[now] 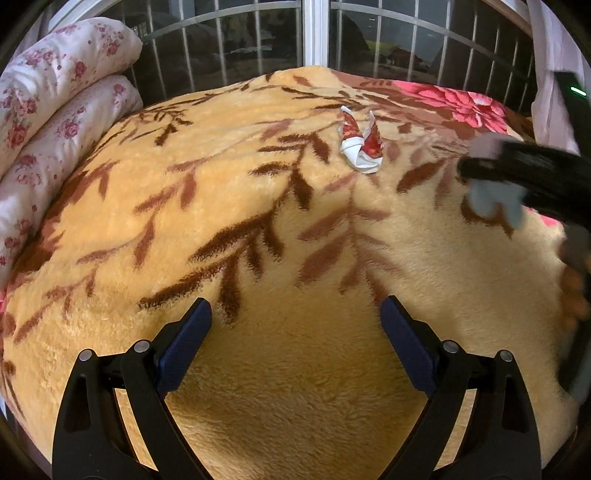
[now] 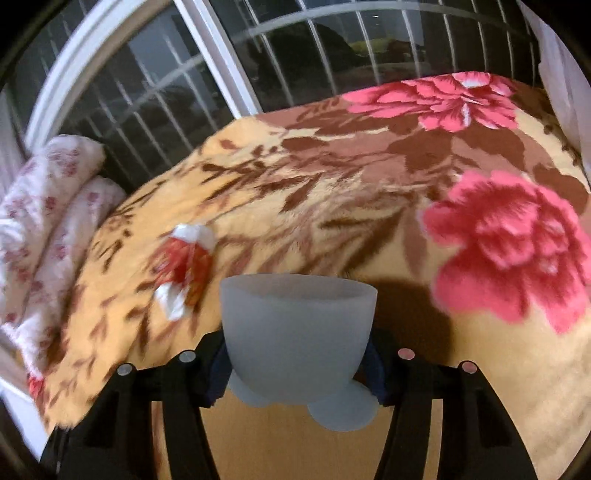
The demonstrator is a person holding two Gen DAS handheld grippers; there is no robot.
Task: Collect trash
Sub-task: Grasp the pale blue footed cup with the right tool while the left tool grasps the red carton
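Observation:
A crumpled red and white wrapper (image 1: 361,142) lies on the tan leaf-patterned blanket (image 1: 258,206), well ahead of my left gripper (image 1: 295,314), which is open and empty above the blanket. My right gripper (image 2: 295,354) is shut on a small pale grey footed cup (image 2: 297,332), held upright above the blanket. The wrapper also shows in the right wrist view (image 2: 186,267), ahead and to the left of the cup. The right gripper shows blurred at the right edge of the left wrist view (image 1: 517,177), to the right of the wrapper.
A rolled white quilt with pink flowers (image 1: 55,110) lies along the left side of the bed. A barred window (image 1: 314,33) stands behind the bed. Large pink flowers (image 2: 506,243) pattern the blanket's right side. A white curtain (image 2: 565,85) hangs at far right.

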